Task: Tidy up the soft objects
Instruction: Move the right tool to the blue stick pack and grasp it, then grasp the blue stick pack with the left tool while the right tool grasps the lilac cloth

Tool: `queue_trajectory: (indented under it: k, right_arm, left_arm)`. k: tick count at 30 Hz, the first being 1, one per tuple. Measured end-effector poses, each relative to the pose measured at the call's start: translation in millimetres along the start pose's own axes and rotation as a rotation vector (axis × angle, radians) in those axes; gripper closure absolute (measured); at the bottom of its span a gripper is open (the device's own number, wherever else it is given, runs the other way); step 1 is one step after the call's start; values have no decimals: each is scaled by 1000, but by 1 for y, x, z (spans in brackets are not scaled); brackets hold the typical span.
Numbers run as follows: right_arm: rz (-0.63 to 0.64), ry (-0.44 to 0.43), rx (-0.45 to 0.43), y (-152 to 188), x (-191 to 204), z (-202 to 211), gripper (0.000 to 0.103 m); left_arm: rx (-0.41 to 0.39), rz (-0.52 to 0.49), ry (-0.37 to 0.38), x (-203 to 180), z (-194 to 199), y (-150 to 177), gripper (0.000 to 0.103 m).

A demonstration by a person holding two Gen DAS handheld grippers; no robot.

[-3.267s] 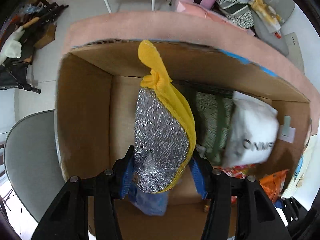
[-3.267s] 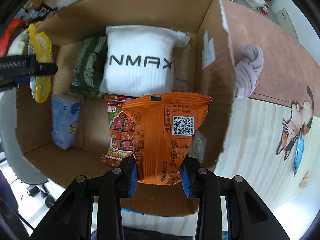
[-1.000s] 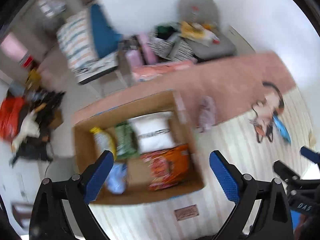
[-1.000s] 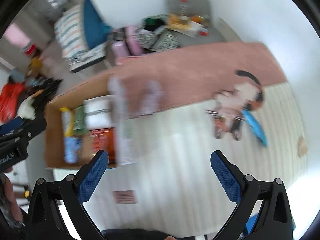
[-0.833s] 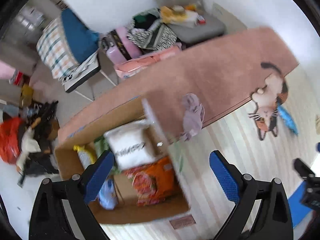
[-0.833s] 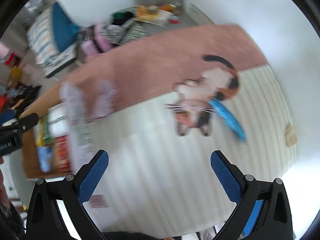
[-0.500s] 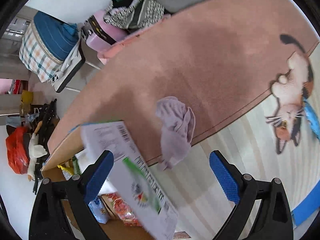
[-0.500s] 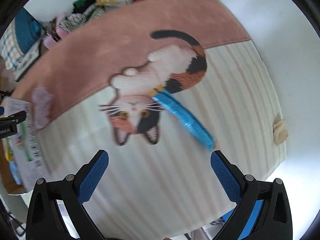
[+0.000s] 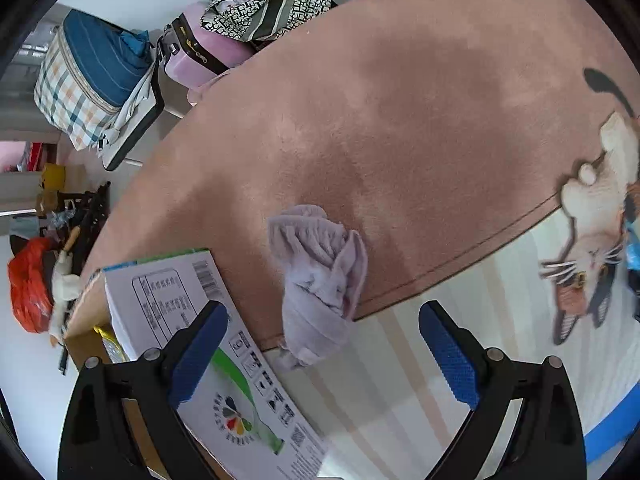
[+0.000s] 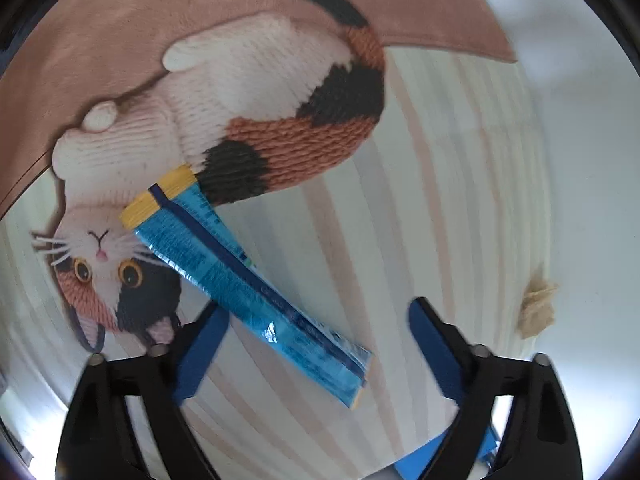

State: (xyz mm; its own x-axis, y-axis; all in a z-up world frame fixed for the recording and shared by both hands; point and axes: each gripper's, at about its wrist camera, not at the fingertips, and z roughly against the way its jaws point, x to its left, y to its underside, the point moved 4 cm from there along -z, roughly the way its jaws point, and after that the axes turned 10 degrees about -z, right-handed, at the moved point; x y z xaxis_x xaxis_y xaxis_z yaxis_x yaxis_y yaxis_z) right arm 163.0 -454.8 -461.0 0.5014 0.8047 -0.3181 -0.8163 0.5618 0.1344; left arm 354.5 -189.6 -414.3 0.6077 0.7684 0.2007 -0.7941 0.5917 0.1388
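A knotted lavender cloth (image 9: 316, 280) lies on the edge of the pink rug (image 9: 400, 120), beside the cardboard box (image 9: 86, 344). My left gripper (image 9: 322, 354) hovers just above it, pointing down, jaws wide open and empty. In the right wrist view a long blue snack packet with a yellow end (image 10: 248, 280) lies slantwise across the striped part of the rug. My right gripper (image 10: 320, 354) is low over the packet's near end. Its jaws are closing, the packet's end lies between them, and the pads stand clear of it.
The box's printed white flap (image 9: 208, 344) stands up by my left finger. A woven cat picture (image 10: 224, 128) fills the rug near the packet. A tan scrap (image 10: 536, 312) lies at the right. A plaid bag (image 9: 88, 80), a pink case (image 9: 200, 56) and clutter lie beyond the rug.
Both grippers left the box empty and dropped toward the rug. The left now sits over the lavender cloth, the right over the blue packet, with narrower jaws.
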Motion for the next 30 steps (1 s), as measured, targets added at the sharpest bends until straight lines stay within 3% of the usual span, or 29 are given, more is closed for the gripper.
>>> queue_trajectory:
  k: [3,5,12,14,16,18,19,22,25,30]
  right_arm:
    - [-42,-128,64,4,2,-4,72]
    - [-60,-201,98,17,11,-2,83]
    - [-21,-478,228,105,77,16,85]
    - [33,-538,281,135,99,21,83]
    - [59,-567,308,155,109,24,74]
    - [51,-546,284,166,102,26,37]
    - [54,-525,260,168,95,28,31]
    - [23,-451,187,176,66,35,29]
    - [-18,-445,162,177,35,39,29]
    - [20,-433,131,152,3,45,29]
  left_arm:
    - [-25,25,41,-4,12,7,5]
    - [-41,38,74,-10,20,14,5]
    - [-32,38,150,-35,24,60,5]
    - [-13,34,175,-43,19,76,5]
    - [0,35,205,-52,15,90,5]
    - [10,50,246,-60,11,102,5]
    - [16,53,261,-65,10,108,5]
    - [27,52,294,-84,7,123,5]
    - [42,42,316,-112,-1,130,5]
    - [68,46,268,-150,-21,126,5]
